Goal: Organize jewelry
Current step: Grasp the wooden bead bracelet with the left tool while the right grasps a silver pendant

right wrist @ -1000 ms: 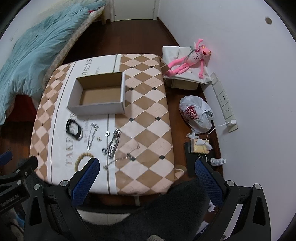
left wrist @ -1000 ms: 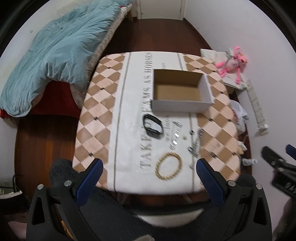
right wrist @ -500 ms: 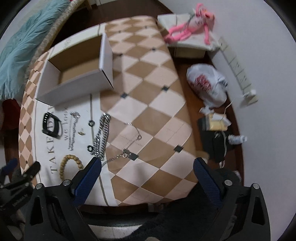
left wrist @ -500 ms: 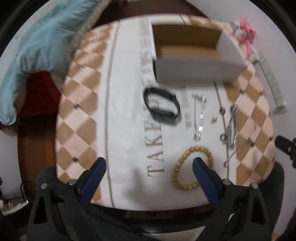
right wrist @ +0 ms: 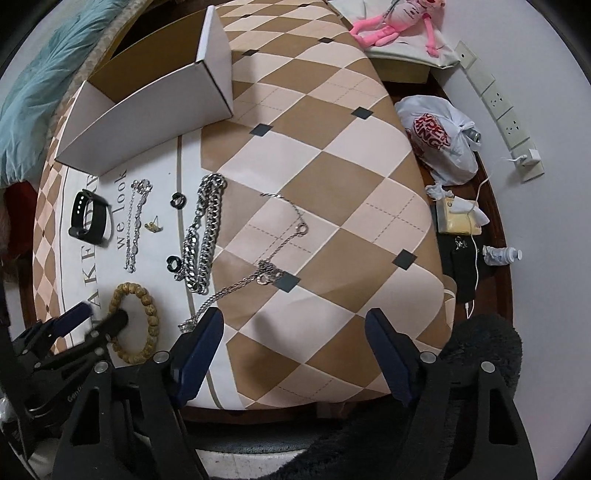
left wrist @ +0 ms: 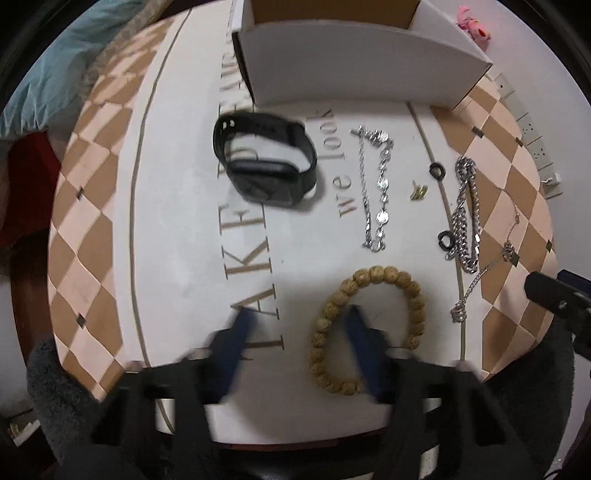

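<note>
A tan bead bracelet (left wrist: pixel 384 280) lies at the near edge of the table; it also shows in the right wrist view (right wrist: pixel 146 299). My left gripper (left wrist: pixel 299 325) is open and low over it, its right finger inside the bead ring and its left finger outside. Beyond lie a black smartwatch (left wrist: pixel 266 162), a thin silver chain (left wrist: pixel 376 192), a heavy silver chain (left wrist: pixel 465 214), a fine necklace (right wrist: pixel 273 254) and two black rings (left wrist: pixel 437 170). An open white cardboard box (left wrist: pixel 351 62) stands at the back. My right gripper (right wrist: pixel 295 328) is open and empty over the table's near right part.
The table carries a checked brown and white cloth (right wrist: pixel 332 147). A small gold piece (left wrist: pixel 419 192) lies by the chains. A bed with a teal blanket (right wrist: pixel 29 92) is to the left. A plastic bag (right wrist: pixel 439 144), a pink plush toy (right wrist: pixel 391 22) and clutter sit on the floor at right.
Both grippers have come down and forward towards the table. My left gripper's fingers have narrowed and now straddle the left side of the bead bracelet.
</note>
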